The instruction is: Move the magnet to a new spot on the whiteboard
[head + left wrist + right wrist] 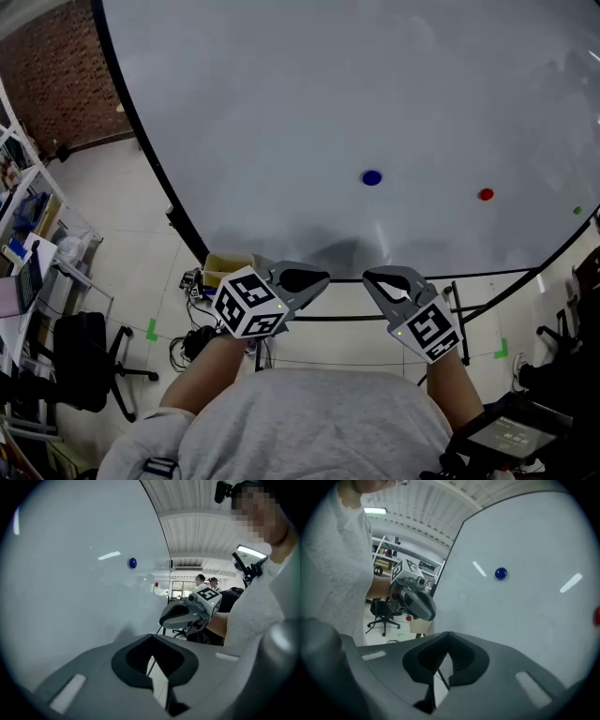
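Head view: left gripper [317,278] and right gripper [372,277] sit short of the whiteboard [281,103], blue magnet [372,177] well ahead of their jaws. Left gripper view: jaws closed, empty. Right gripper view: likewise; best open them before reaching, then pinch the rim.

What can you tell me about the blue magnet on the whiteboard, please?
The blue magnet is a small round disc, glossy and plastic-looking, dark blue. It sits flat against the whiteboard, on a bare stretch of its white face, left of a red magnet in the head view and apart from it. Nothing but the board touches it.
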The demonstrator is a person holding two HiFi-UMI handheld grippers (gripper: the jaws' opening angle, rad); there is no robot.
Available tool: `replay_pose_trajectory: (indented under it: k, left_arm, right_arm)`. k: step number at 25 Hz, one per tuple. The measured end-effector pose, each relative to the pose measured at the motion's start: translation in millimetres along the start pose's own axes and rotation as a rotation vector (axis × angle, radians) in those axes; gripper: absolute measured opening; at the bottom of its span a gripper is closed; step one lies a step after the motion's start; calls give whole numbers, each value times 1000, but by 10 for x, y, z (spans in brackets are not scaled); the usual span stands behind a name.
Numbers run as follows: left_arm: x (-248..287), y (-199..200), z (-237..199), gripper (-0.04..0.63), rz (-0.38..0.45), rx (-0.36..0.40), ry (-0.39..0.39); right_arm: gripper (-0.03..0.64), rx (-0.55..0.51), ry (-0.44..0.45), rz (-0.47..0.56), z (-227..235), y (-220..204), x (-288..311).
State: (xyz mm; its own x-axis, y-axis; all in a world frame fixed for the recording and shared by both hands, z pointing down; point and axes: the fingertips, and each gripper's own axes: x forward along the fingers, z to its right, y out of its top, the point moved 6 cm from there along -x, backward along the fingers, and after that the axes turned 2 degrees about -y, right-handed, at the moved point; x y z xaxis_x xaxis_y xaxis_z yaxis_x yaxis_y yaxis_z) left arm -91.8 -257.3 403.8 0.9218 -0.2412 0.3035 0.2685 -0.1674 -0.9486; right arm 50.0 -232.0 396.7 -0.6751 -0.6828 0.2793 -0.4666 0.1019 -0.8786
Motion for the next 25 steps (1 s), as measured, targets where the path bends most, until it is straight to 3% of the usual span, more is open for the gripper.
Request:
replay_pose_trajectory:
  k: [6,11,16,25]
  left_arm:
    - [-38,-17,14,-17,-9,6,18]
    - [-46,5,19,-17,1,1,24]
    - [-54,6,6,-17,-2,1,33]
    - [-28,-14,29,-17,-3,-5,40]
  right_arm:
    - [11,-312,-175,56,300,713,-150]
    - [104,-474,-329,72,530,1147,-144]
    - [163,-565,-462,38,739,1230,-8]
    - [155,-614,-513,-33,833,1096,178]
